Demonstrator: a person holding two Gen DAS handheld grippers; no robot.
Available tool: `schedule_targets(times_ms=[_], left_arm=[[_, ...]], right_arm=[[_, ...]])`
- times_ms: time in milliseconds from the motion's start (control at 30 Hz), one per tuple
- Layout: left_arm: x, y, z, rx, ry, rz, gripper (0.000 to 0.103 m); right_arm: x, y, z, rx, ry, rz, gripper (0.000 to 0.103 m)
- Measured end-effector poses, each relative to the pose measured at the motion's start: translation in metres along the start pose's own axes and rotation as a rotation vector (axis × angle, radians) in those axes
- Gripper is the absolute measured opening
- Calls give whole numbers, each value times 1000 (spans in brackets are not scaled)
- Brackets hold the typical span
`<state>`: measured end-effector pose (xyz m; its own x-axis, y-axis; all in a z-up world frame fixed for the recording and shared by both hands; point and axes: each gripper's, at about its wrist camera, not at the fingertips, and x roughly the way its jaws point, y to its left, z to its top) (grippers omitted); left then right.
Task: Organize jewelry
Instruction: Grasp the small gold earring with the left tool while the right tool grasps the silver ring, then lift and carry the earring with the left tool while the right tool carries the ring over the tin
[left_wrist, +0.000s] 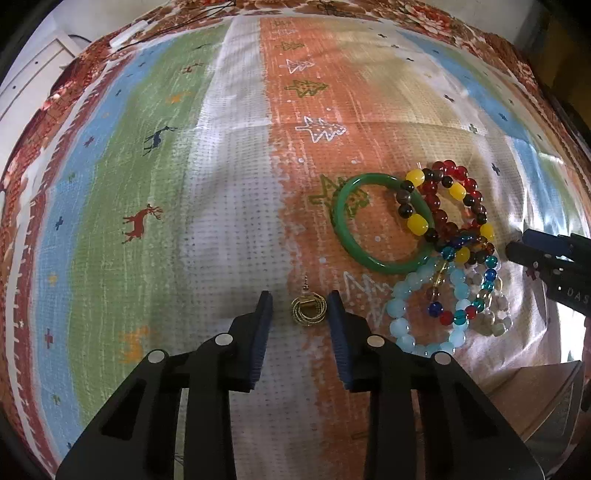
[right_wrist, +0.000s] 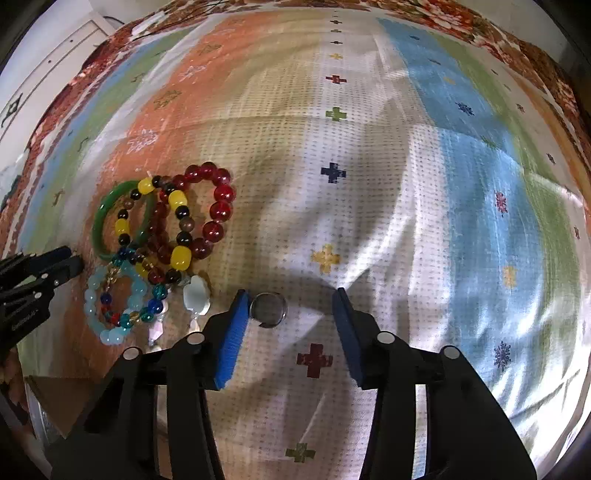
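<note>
Ahead of both sets of jaws the patterned cloth lies bare. The bracelet pile crowds the left gripper's right side and the right gripper's left.

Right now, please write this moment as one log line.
left fingers: open around gold earring | right fingers: open, ring between | bracelets: piled on cloth
</note>
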<state>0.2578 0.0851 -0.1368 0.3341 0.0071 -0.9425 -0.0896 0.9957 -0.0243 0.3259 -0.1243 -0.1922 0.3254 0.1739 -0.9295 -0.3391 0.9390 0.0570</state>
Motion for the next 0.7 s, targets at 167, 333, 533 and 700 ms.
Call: schedule_targets(times_ms=[167,333,533,700], left_arm=[[1,0,-1,4,9,-1,17],[2,1,-1,-4,15,-11,17],[-1,7,-1,-46,15,-47,16],[-8,5,0,-42,-1,-41,16]], right_arm=[[1,-3,2,10,0,-8,31],[1,-2,0,3,-1,-4,20],[-5,-5,-3,8,-2,10,20],[-10,-3,-8,-10,-5,1,20]])
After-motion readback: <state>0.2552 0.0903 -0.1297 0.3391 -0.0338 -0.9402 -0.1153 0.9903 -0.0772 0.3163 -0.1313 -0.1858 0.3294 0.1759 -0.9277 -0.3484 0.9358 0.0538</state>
